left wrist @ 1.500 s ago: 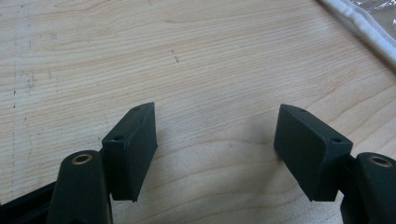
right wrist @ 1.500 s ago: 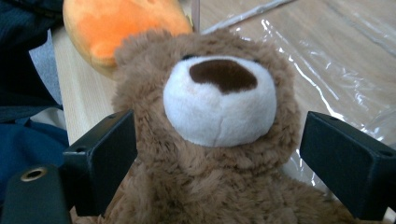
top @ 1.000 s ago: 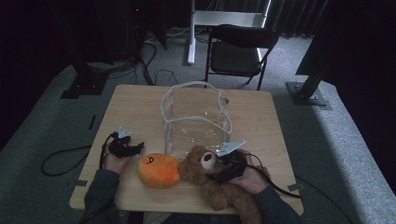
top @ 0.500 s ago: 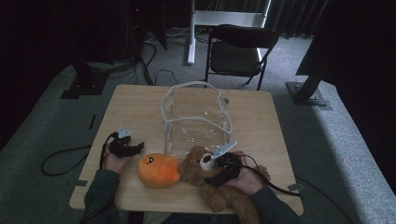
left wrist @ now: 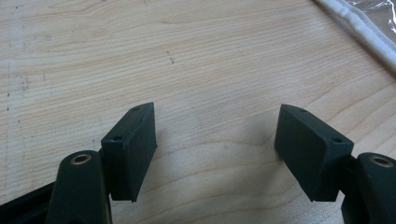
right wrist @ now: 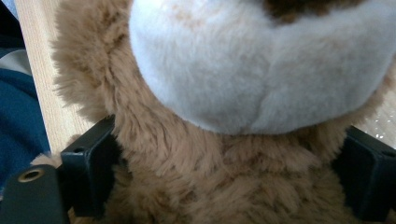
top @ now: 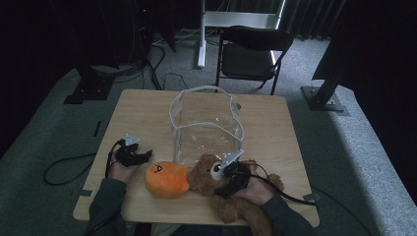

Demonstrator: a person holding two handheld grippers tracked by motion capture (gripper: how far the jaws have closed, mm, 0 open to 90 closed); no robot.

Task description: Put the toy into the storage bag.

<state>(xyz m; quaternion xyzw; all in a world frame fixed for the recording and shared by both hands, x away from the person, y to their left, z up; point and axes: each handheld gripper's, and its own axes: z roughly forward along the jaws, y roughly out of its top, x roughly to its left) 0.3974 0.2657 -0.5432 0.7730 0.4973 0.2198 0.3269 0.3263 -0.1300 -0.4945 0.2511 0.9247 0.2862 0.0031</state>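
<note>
Teddy bear (right wrist: 233, 154), fluffy brown fur, white muzzle, neck between right tool (right wrist: 224, 172) jaws, left tool (left wrist: 217, 149) open.

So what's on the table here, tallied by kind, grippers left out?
Plush toys: 2, a brown teddy bear and an orange plush
Clear plastic bags: 1, the clear bag standing open behind them
Total: 3
</note>
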